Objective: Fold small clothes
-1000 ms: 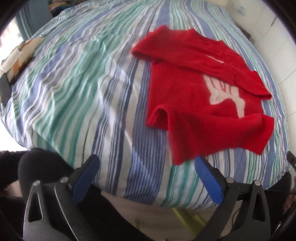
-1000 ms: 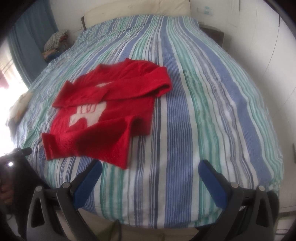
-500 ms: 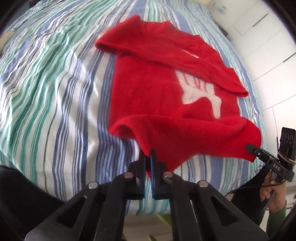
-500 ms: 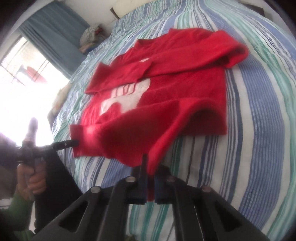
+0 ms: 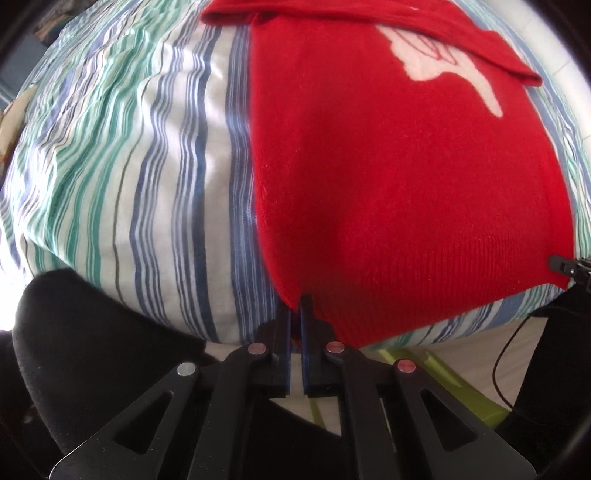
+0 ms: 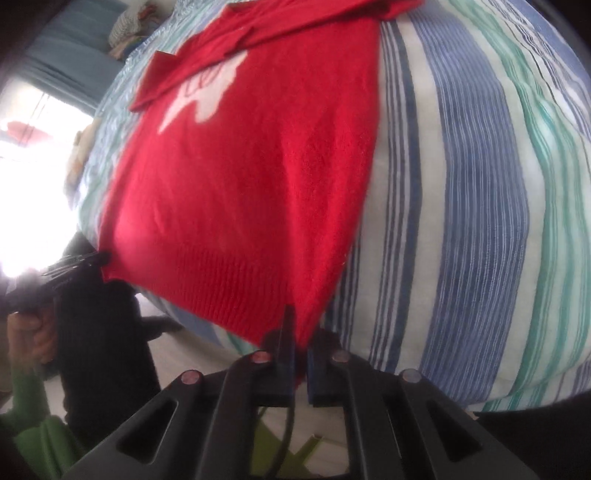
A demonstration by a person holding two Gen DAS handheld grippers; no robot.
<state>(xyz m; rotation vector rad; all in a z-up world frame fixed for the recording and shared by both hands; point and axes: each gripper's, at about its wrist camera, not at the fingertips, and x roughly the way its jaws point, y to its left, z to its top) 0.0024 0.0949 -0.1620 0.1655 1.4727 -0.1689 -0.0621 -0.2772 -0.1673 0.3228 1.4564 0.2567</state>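
Red knit fabric is pinched at both near corners of the sweater (image 5: pixel 406 177). In the left wrist view the left gripper (image 5: pixel 295 325) has its jaws closed on the hem's left corner, the ribbed edge running off to the right. In the right wrist view the right gripper (image 6: pixel 300 341) has its jaws likewise closed, a fold of the hem's right corner caught between the blue pads. Neither gripper holds anything else.

The sweater lies flat on the striped bed (image 5: pixel 129 166), hem at the near edge of the mattress, body running away from both grippers toward the far end. Its long axis follows the bed's stripes. The white motif (image 5: pixel 443 66) sits past the middle of the body, and the sleeves (image 6: pixel 258 33) are laid across the chest beyond it. The collar end is farthest and largely cut off by the frame.

Judgement: each hand is equally near its own corner, and the whole garment lies ahead of the jaws. The next fold probably calls for carrying the hem forward over the body toward the sleeves, both corners level so that the edge stays straight.

A hand (image 6: pixel 26 332) in a green sleeve (image 6: pixel 33 424) shows at the left of the right wrist view.
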